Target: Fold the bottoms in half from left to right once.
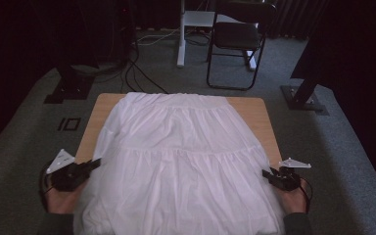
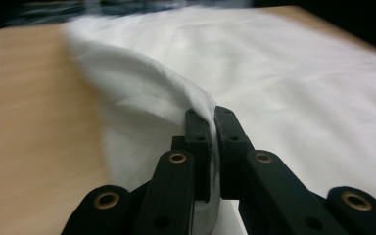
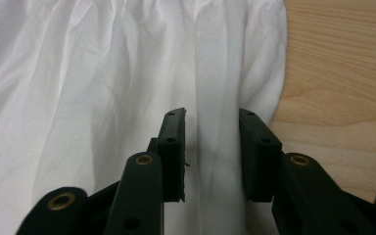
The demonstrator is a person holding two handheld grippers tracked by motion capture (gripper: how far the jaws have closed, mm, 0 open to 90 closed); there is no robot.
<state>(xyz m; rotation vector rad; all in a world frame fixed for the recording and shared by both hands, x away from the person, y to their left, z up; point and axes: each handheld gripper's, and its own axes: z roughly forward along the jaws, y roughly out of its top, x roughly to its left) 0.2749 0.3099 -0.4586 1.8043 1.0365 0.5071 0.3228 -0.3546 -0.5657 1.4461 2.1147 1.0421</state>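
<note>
You will find no readable text, label, brand, number or sign in any of the three views. The one mark that comes near is a black outlined rectangular marking on the floor (image 1: pixel 69 124), left of the tabletop (image 1: pixel 252 107) in your high view; its strokes may form figures, but they are too small and dim to be read.
</note>
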